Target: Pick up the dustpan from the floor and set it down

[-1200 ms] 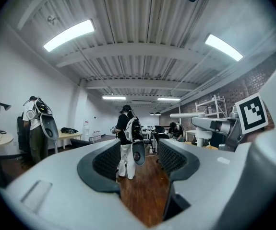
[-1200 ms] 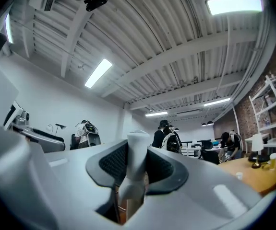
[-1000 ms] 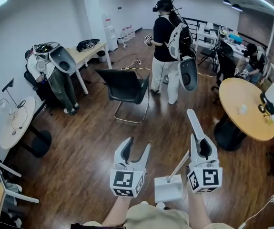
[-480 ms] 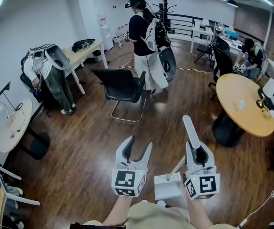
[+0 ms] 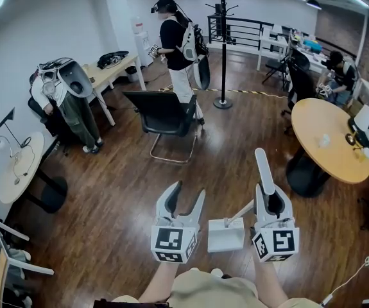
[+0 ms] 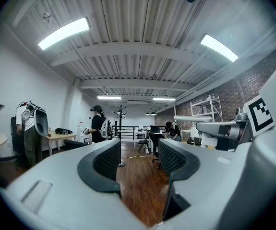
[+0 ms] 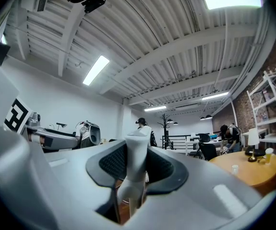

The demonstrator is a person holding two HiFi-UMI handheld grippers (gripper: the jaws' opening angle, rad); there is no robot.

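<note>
2 square black-and-white markers (image 5: 169,241) show; right gripper (image 5: 273,197) clamps dustpan (image 5: 226,237).

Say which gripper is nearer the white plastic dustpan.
Right. The right gripper is shut on the handle of the white plastic dustpan; the left gripper is open beside it, apart.

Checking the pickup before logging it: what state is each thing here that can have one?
White long-handled plastic dustpan: held by its handle, pan hanging beneath.
Right tool: shut on the dustpan's handle.
Left tool: open, nothing between its jaws.
Black office chair: upright, unoccupied.
</note>
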